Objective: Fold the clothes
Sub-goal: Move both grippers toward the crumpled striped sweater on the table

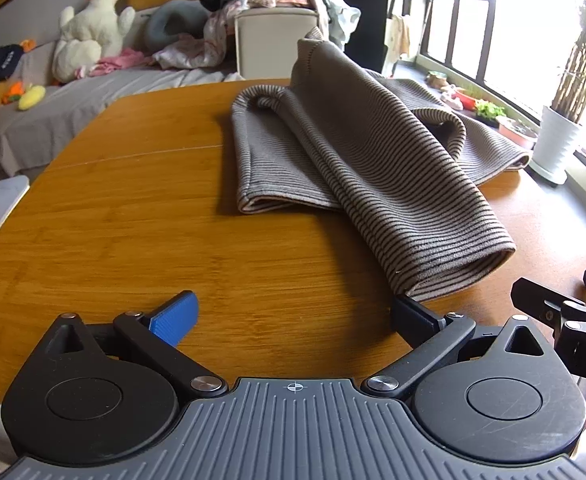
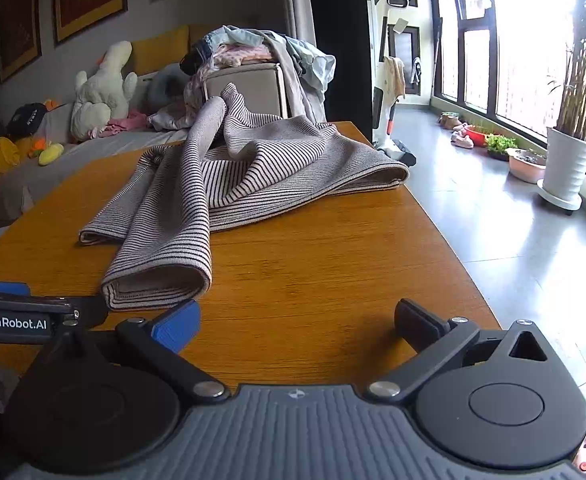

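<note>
A grey-and-black striped knit garment (image 1: 357, 148) lies partly folded on the wooden table (image 1: 141, 216), one long fold reaching toward me. It also shows in the right wrist view (image 2: 229, 176). My left gripper (image 1: 293, 316) is open and empty, its right finger just at the garment's near hem. My right gripper (image 2: 297, 324) is open and empty, just right of the near fold end. The left gripper (image 2: 25, 312) shows at the left edge of the right wrist view, and part of the right gripper (image 1: 565, 312) at the right edge of the left wrist view.
A pile of clothes (image 2: 253, 56) sits on a beige box (image 2: 245, 88) past the table's far edge. A sofa with plush toys (image 1: 93, 28) is at the back left. A white planter (image 2: 565, 172) and small pots stand on the floor by the window on the right.
</note>
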